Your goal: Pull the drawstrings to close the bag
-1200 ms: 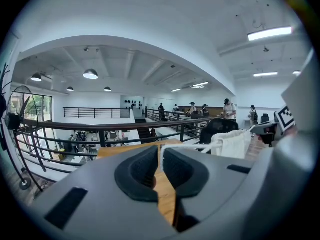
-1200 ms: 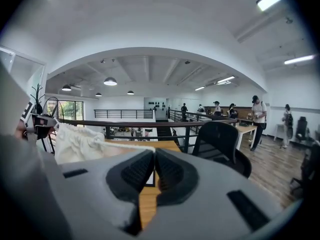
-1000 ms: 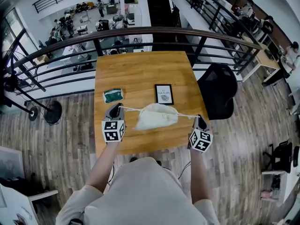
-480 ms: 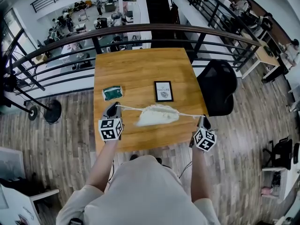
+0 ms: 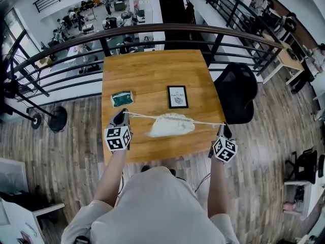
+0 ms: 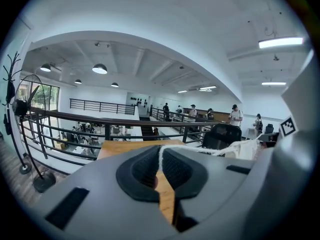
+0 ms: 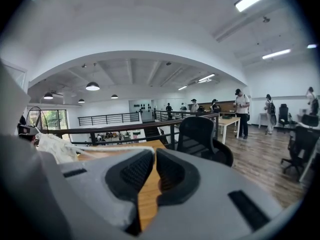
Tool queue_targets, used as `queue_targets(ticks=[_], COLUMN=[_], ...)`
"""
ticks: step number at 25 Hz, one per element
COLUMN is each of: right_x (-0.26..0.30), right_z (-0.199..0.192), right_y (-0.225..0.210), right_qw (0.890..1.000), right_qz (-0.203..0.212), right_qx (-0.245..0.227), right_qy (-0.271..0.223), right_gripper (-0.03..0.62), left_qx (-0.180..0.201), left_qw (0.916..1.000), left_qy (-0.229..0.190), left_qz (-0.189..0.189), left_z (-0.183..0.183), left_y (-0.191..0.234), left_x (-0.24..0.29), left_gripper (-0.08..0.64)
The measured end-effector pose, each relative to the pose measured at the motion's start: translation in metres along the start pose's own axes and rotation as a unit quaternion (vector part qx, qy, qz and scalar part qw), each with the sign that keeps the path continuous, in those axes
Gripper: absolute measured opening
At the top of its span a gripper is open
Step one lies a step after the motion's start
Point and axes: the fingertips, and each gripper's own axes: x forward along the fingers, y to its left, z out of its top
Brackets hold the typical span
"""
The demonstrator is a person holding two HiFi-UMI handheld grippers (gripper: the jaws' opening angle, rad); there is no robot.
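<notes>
While the left gripper [image 5: 122, 116] and right gripper [image 5: 222, 129] are pinching the drawstrings [image 5: 144, 117] taut, the bag [image 5: 171, 125] is lying on the table [image 5: 152, 70] between them.
Soft, light cloth, likely floppy; the thin cords seem the sensible hold.

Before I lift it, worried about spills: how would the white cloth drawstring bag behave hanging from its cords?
Probably floppy: the white cloth drawstring bag lies slumped and wrinkled on the wooden table. Likely light: its thin white drawstrings run nearly straight. It would probably sag between them.

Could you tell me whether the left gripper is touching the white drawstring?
Touching. Its own view shows the left gripper shut on the white drawstring.
</notes>
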Motion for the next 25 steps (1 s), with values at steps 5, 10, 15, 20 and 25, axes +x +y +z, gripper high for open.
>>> queue_targets(ticks=[5,10,15,20,25], right_x=[-0.002,0.001,0.003,0.006,0.007], right_z=[-0.006,-0.016,-0.014,-0.018,-0.021], right_y=[-0.020,-0.033,-0.040,-0.049,-0.048], right_qw=[1.000,0.999,0.999,0.999,0.999], right_qz=[-0.027,-0.030,-0.030,-0.033,-0.032], right_qx=[0.010,0.018,0.016,0.016,0.016], right_qy=[0.001,0.010,0.011,0.016,0.016], right_gripper=[0.032,0.031,0.032,0.034,0.032], left_qx=[0.008,-0.005,-0.017,-0.029,-0.025], left_qw=[0.9998,0.9997,0.9995,0.9991,0.9991], left_qy=[-0.004,-0.001,0.004,0.007,0.005], left_qz=[0.016,0.025,0.026,0.030,0.033], left_z=[0.001,-0.003,-0.005,-0.011,-0.014], left_y=[0.000,0.005,0.012,0.012,0.010], left_x=[-0.004,-0.003,-0.003,-0.002,-0.003], left_gripper=[-0.006,-0.005,-0.005,-0.006,-0.006])
